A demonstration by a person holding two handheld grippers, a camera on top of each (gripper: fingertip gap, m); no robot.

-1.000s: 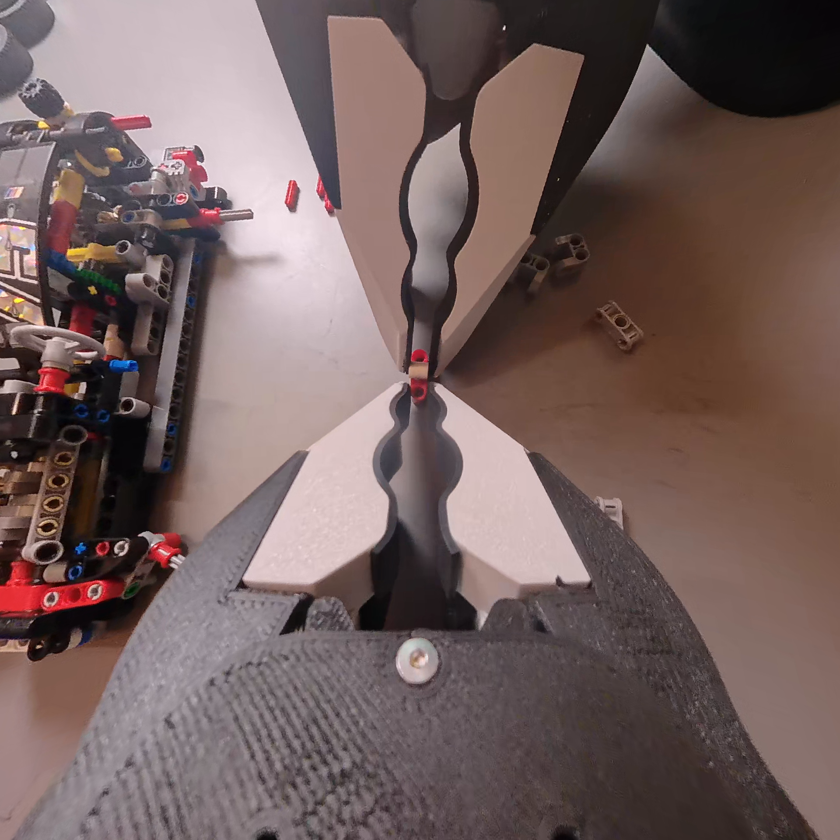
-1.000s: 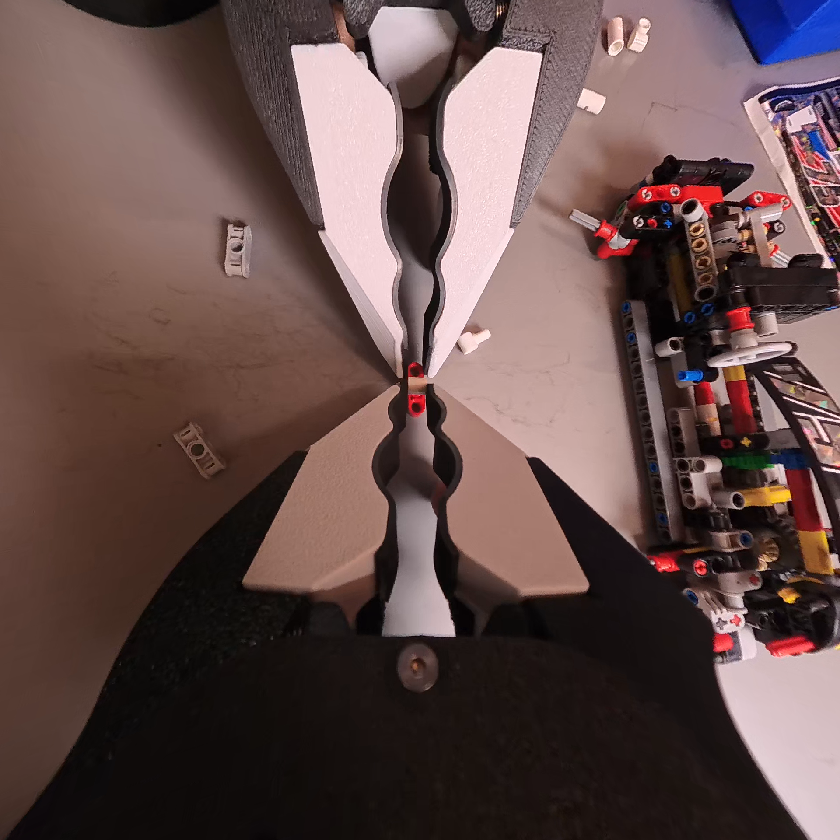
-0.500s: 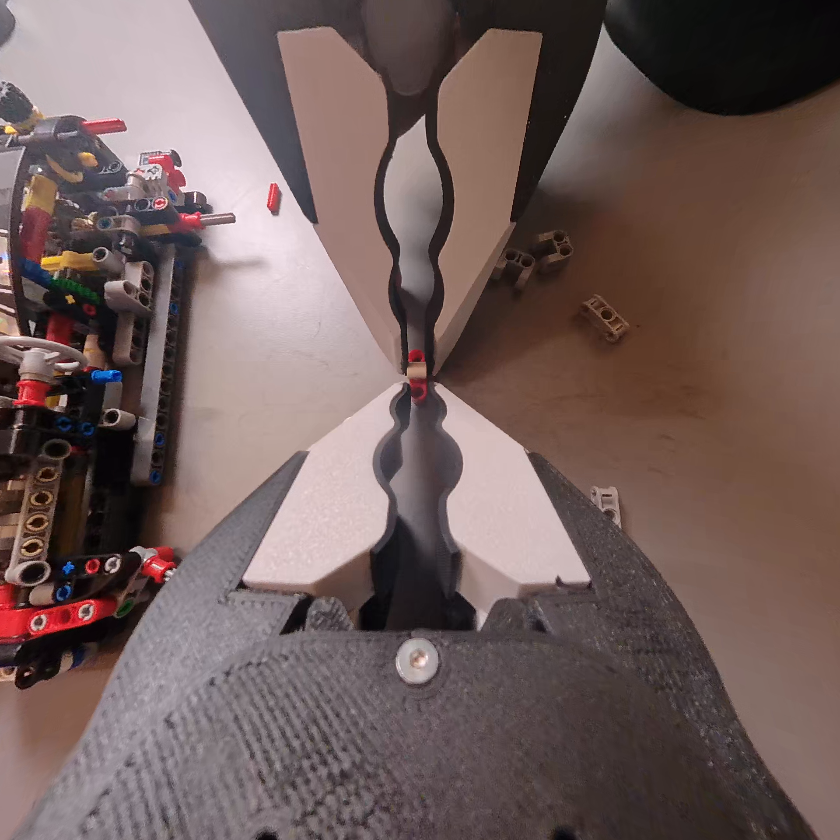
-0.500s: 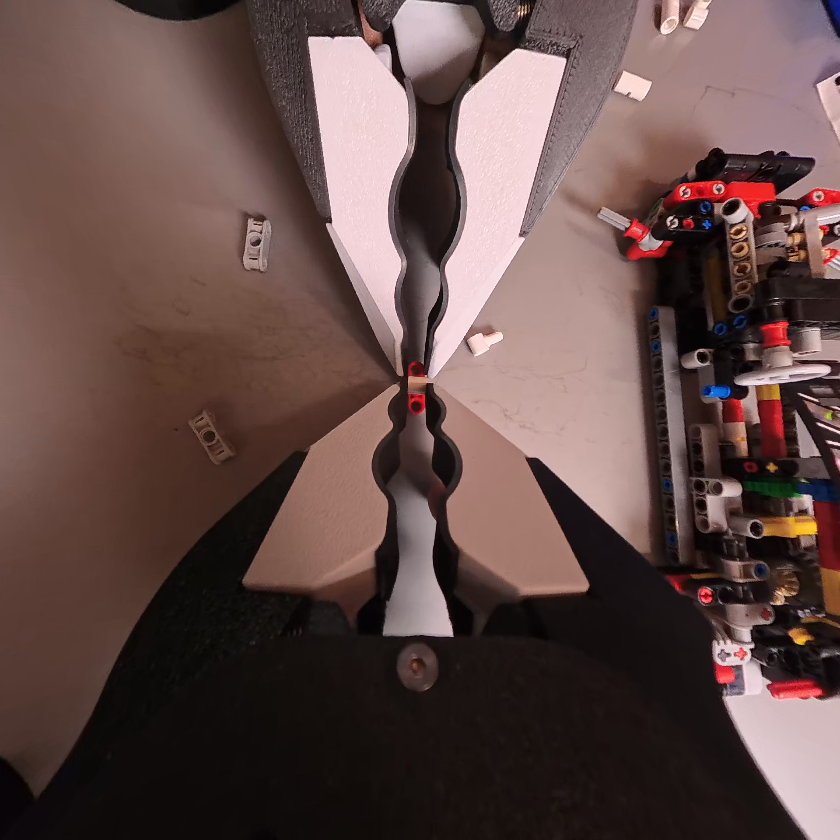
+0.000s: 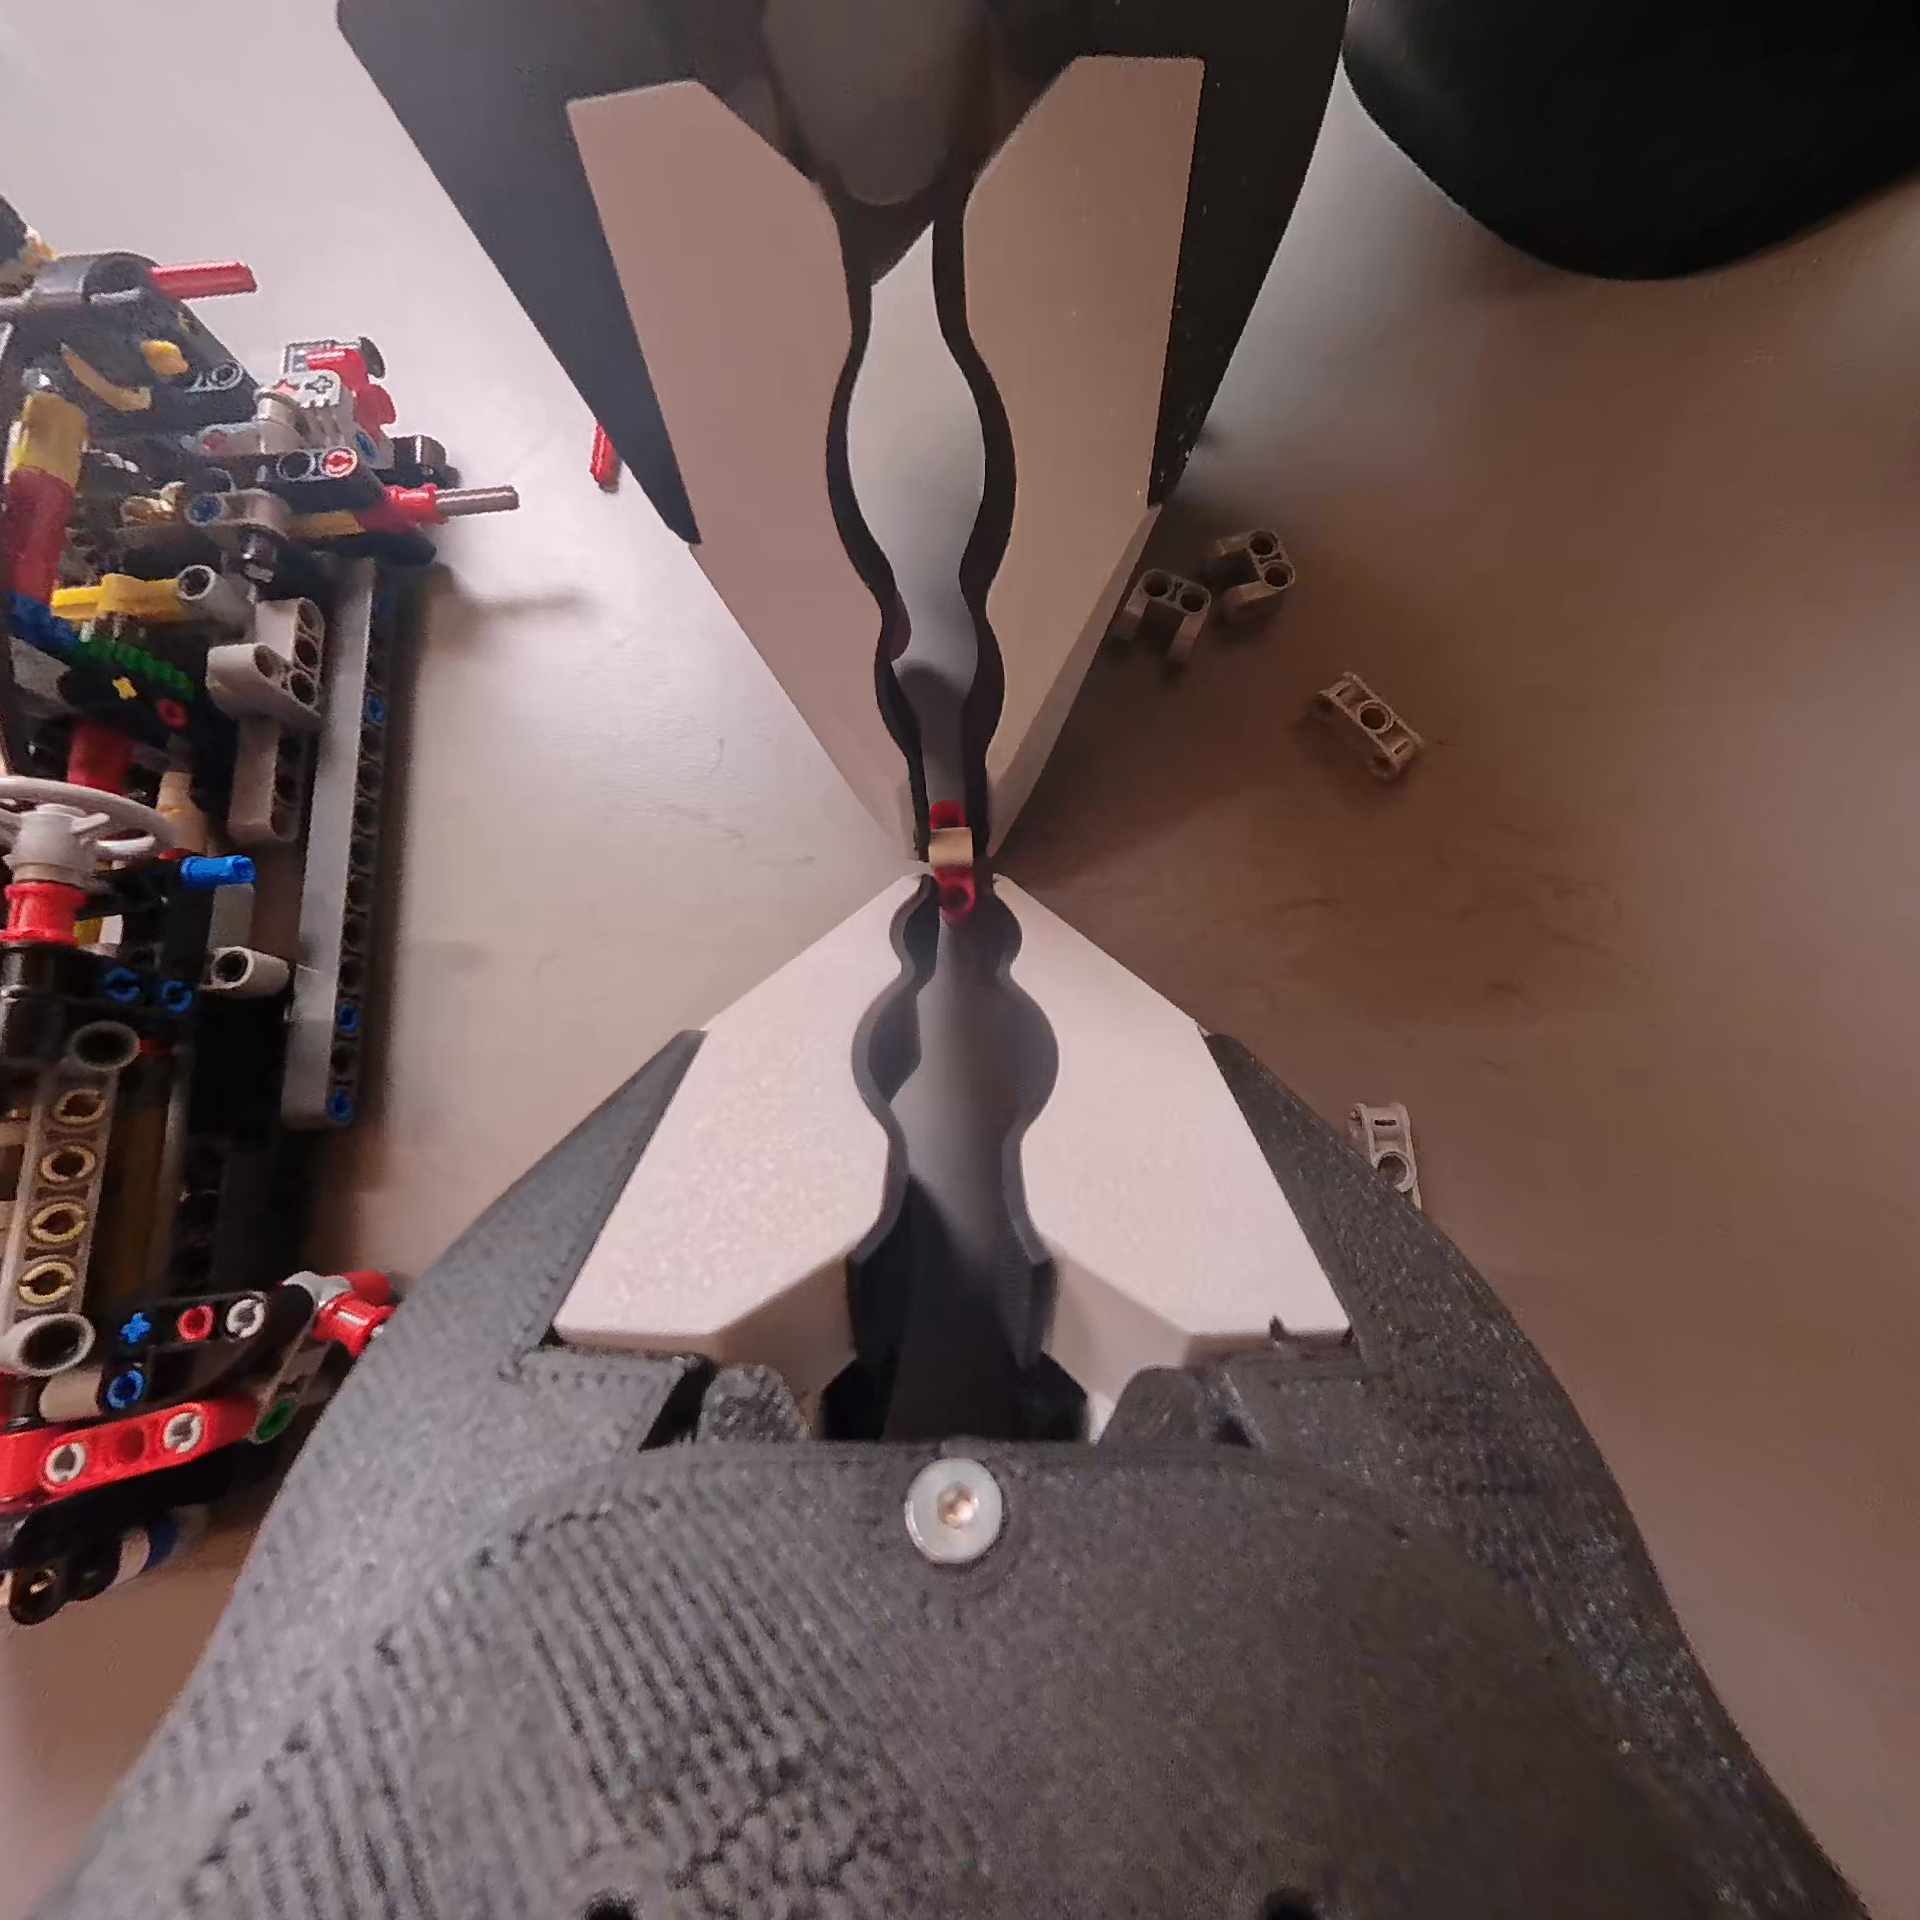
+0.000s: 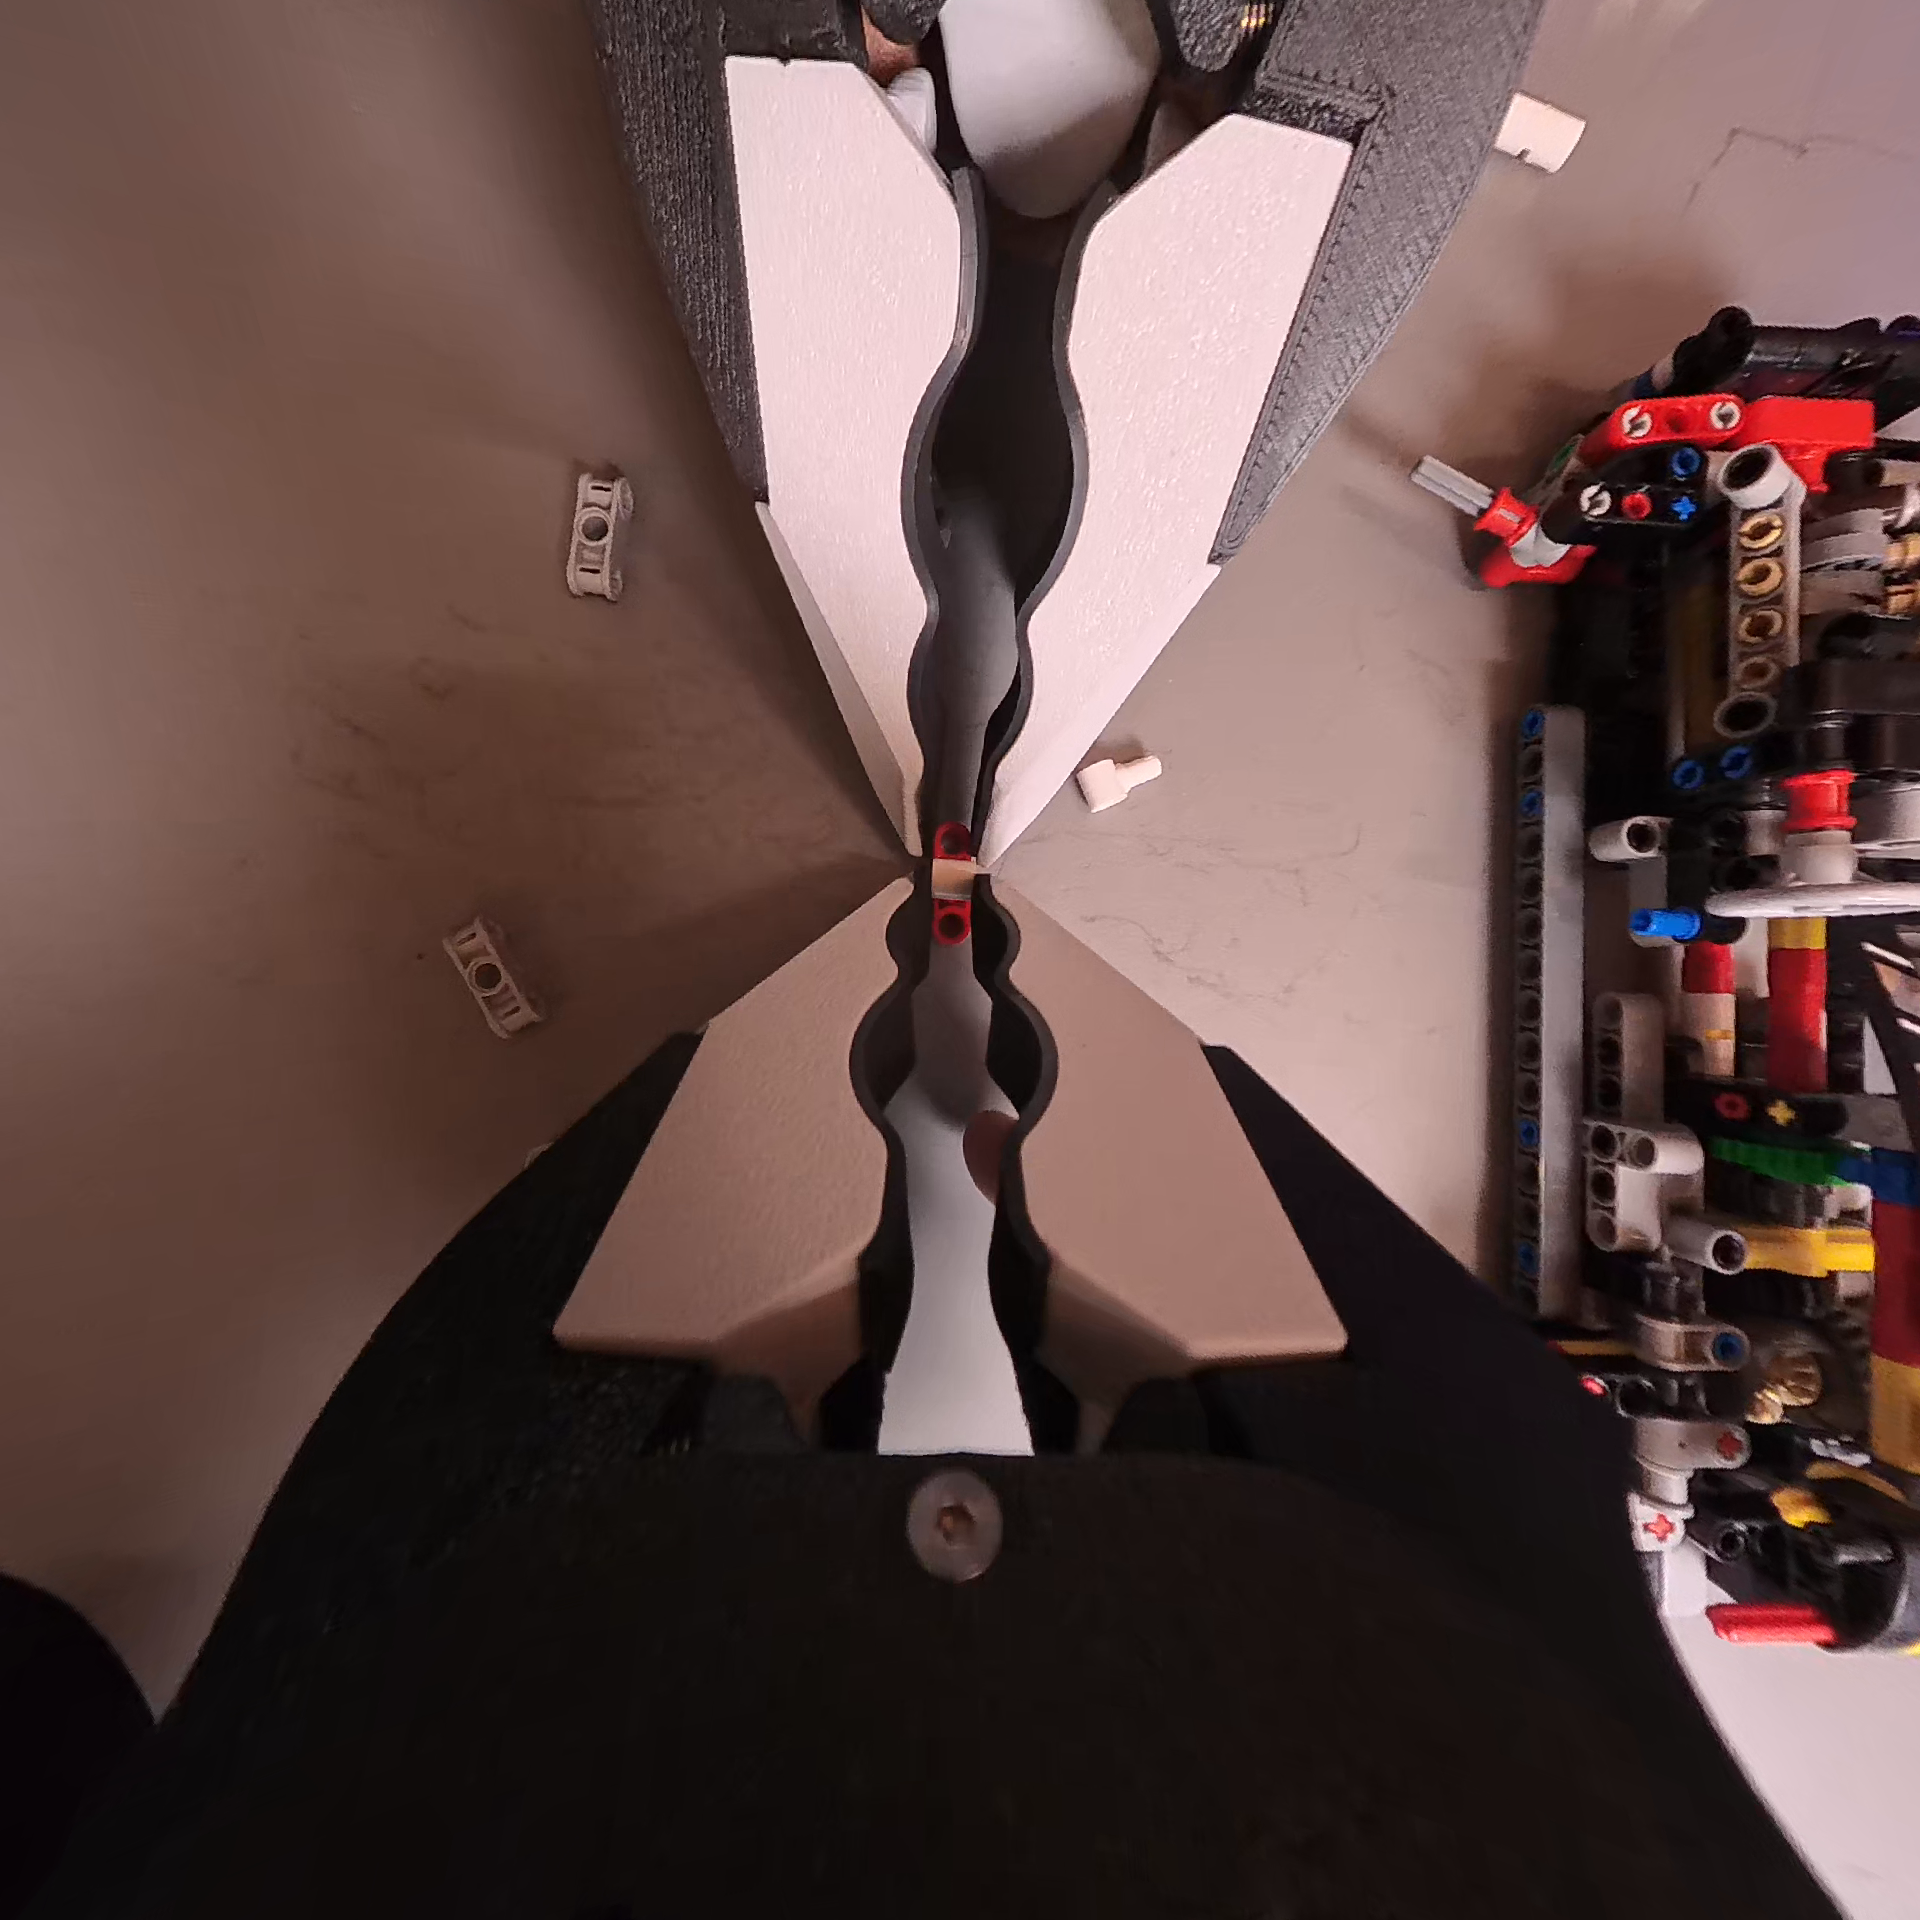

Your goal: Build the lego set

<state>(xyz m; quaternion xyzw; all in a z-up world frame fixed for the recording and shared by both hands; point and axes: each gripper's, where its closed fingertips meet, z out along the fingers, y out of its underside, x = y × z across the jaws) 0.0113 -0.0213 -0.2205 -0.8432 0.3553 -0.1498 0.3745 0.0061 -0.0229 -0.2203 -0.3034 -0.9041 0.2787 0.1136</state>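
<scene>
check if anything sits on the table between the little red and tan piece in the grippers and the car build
Nothing visible does. The red and tan piece is pinched between the tips of the left gripper and right gripper, and the table between it and the car build is bare. The loose grey connectors lie on the opposite side.

Opposed close wrist views, downward

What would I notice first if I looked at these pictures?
Right in the middle, the left gripper and the right gripper meet tip to tip, both pinching a tiny red and tan lego piece above the table. Next comes the big colourful lego car lying to the left in the left wrist view, with a few small grey pieces scattered on the other side.
</scene>
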